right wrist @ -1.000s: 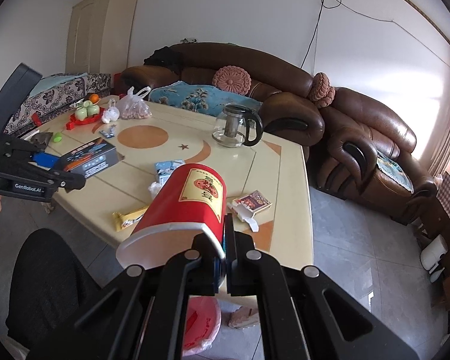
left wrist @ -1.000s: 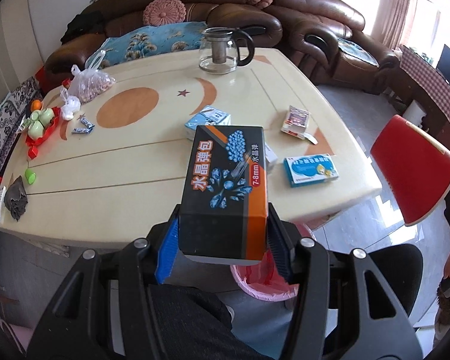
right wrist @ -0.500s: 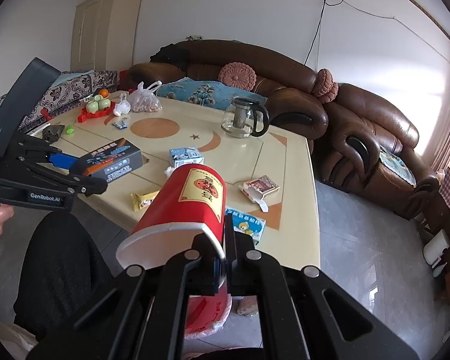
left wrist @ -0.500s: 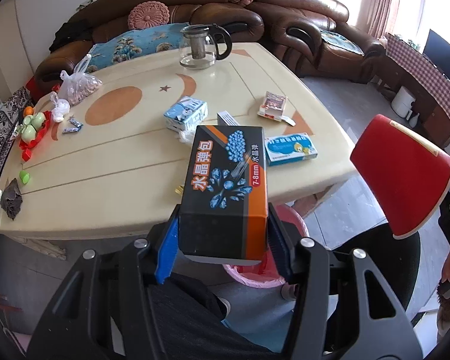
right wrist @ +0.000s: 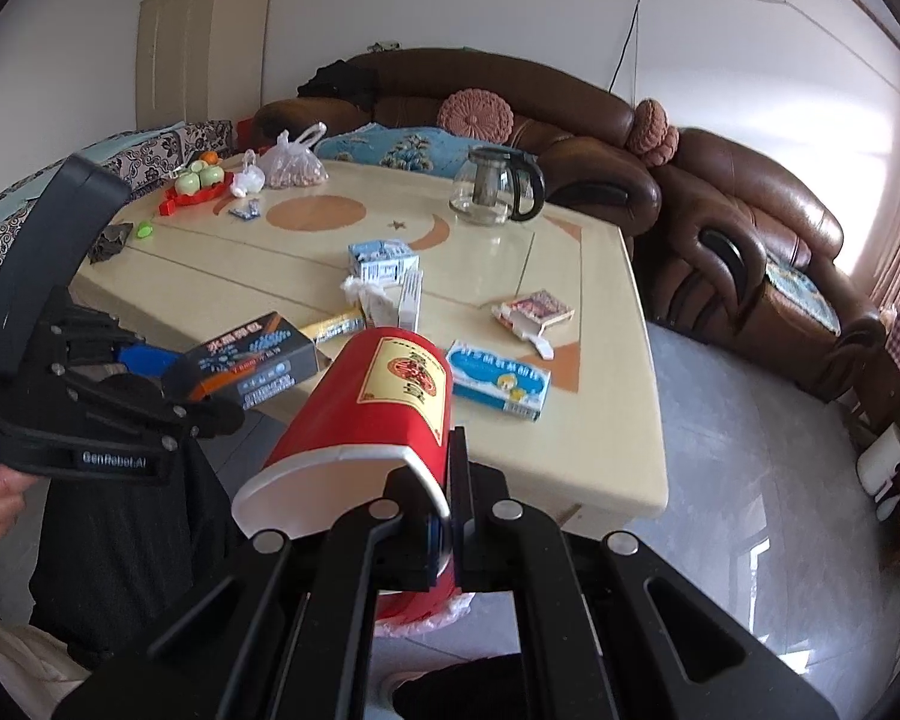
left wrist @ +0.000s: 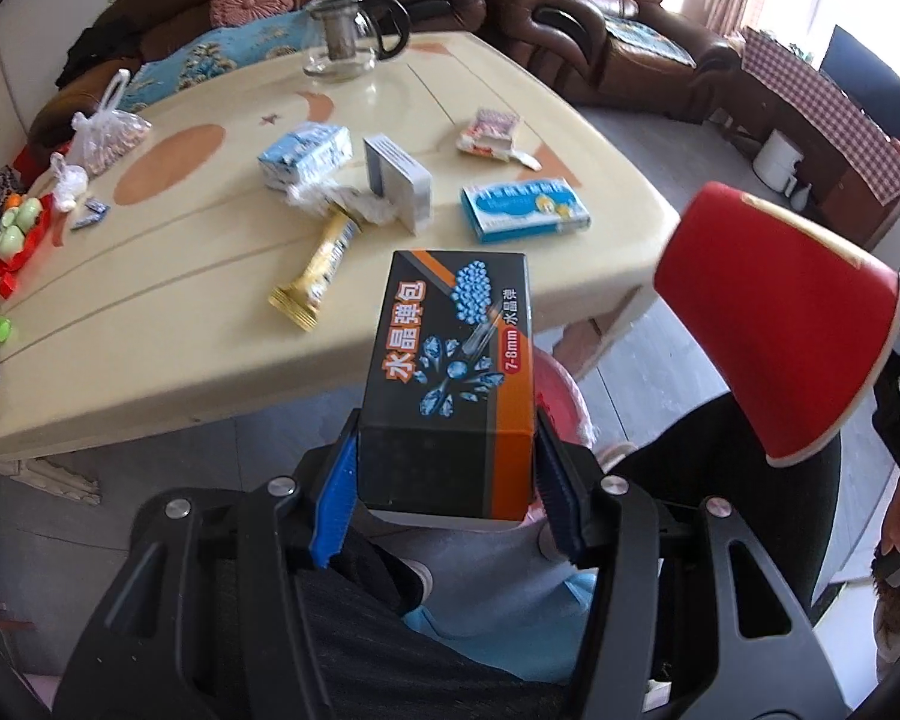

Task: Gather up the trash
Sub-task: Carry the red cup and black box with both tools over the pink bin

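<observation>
Left gripper (left wrist: 447, 474): fingers clamped on the sides of a black-and-orange box (left wrist: 450, 378), held off the near edge of the counter (left wrist: 150, 360), above a pink bin (left wrist: 561, 387). Centre, on the counter: gold wrapper (left wrist: 318, 267), milk carton (left wrist: 306, 153), blue box (left wrist: 525, 210). Right gripper (right wrist: 447, 531): fingers pinched together on the rim of a red paper cup (right wrist: 372, 414), tilted on its side, off the counter.
</observation>
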Demonstrator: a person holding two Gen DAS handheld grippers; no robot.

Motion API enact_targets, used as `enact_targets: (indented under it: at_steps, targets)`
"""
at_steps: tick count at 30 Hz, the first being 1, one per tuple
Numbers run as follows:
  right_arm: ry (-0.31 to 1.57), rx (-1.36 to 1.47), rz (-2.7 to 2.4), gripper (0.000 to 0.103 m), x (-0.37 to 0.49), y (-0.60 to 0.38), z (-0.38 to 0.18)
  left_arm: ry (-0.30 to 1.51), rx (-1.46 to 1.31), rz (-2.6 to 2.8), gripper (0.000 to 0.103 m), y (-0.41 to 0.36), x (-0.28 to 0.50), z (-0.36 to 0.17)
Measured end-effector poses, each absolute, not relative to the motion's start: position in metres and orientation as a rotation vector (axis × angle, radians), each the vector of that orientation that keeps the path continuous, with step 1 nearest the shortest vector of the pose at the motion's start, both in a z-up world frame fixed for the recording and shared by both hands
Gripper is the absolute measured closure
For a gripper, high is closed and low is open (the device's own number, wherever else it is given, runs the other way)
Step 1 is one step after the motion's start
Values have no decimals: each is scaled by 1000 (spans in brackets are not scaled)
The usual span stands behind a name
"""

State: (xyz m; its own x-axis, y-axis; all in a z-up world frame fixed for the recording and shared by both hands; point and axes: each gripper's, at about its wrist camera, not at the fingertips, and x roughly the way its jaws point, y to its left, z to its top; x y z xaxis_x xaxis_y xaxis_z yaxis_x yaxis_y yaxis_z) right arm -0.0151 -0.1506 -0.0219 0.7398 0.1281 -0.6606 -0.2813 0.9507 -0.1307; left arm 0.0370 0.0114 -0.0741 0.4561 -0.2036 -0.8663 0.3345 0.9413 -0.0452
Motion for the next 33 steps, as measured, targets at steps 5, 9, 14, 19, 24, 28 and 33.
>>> enact_targets:
  at_steps: [5, 9, 14, 19, 24, 28, 33]
  targets:
    - [745, -220, 227, 100, -11, -153, -43, 1091, 143, -355, 50, 5, 35, -99]
    - [783, -215, 230, 100, -6, -153, -63, 1117, 131, -366, 50, 3, 38, -116]
    - [837, -202, 233, 100, 4, -155, -92, 1157, 134, -366, 50, 0, 44, -141]
    - [882, -194, 224, 100, 17, -158, -116, 1199, 110, -364, 50, 1, 54, -163]
    - [935, -195, 217, 100, 34, -159, -146, 1261, 91, -364, 50, 0, 65, -192]
    - [992, -185, 223, 100, 47, -158, -173, 1308, 96, -361, 50, -3, 74, -216]
    - [1065, -172, 229, 100, 66, -158, -207, 1364, 79, -343, 50, -1, 85, -244]
